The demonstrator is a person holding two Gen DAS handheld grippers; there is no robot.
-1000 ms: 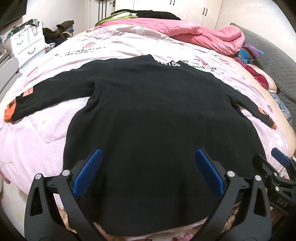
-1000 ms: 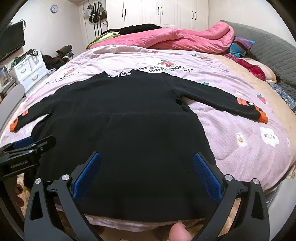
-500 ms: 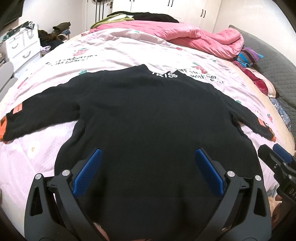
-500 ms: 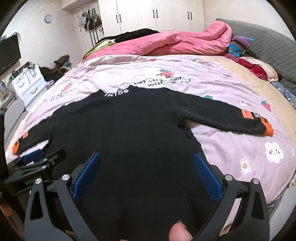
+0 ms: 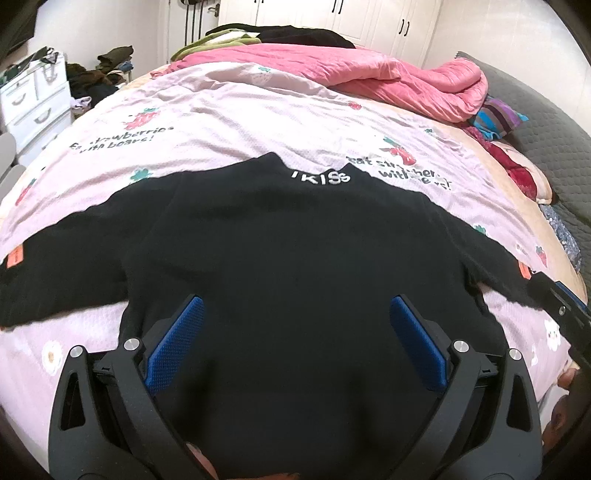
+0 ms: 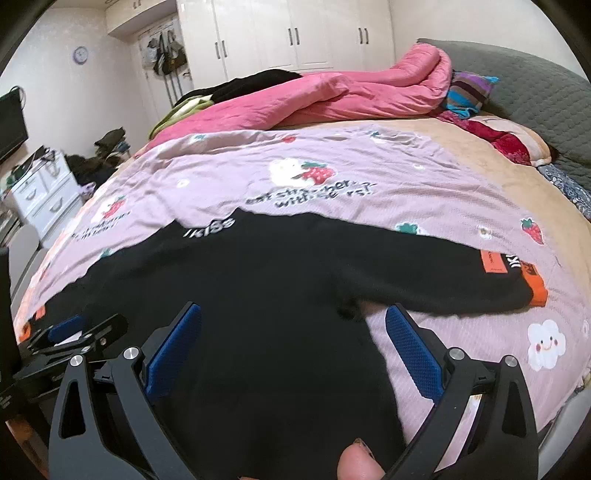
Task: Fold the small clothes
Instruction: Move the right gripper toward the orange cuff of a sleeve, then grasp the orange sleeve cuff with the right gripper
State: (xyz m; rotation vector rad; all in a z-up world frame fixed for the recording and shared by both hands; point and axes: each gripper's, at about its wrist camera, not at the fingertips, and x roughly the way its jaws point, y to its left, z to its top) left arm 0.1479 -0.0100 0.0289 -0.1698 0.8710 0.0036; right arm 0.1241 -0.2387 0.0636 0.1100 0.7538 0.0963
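Nearest the cameras, both tongs are seen wide open with nothing between the blue pads: the left tongs [image 5: 295, 332] are held over the lower body of the black sweater [image 5: 295, 277], the right tongs [image 6: 295, 336] over its right side, with one pad above bare bedspread just under the armpit. Compared with a second ago, both tongs are brought forward and lower over the garment; the hem, visible along the bed edge then, is now lost under the tool frames, and the collar lettering [image 5: 320, 178] is seen closer. No cloth is gripped or lifted, so the sweater is judged unfolded: it is laid flat, collar away from the person, sleeves spread to both sides. The right sleeve [image 6: 443, 280] with its orange cuff [image 6: 537, 286] is stretched out on the pink bedspread [image 6: 369, 166]; the left sleeve [image 5: 55, 280] is spread the other way, an orange tag just visible near its end. The approach is read as set-up for a first fold, probably a sleeve or side brought inward, though which is not shown. Farther off, a crumpled pink quilt [image 5: 369, 70] is piled across the bed, and white wardrobes [image 6: 295, 33] are seen at the back wall.
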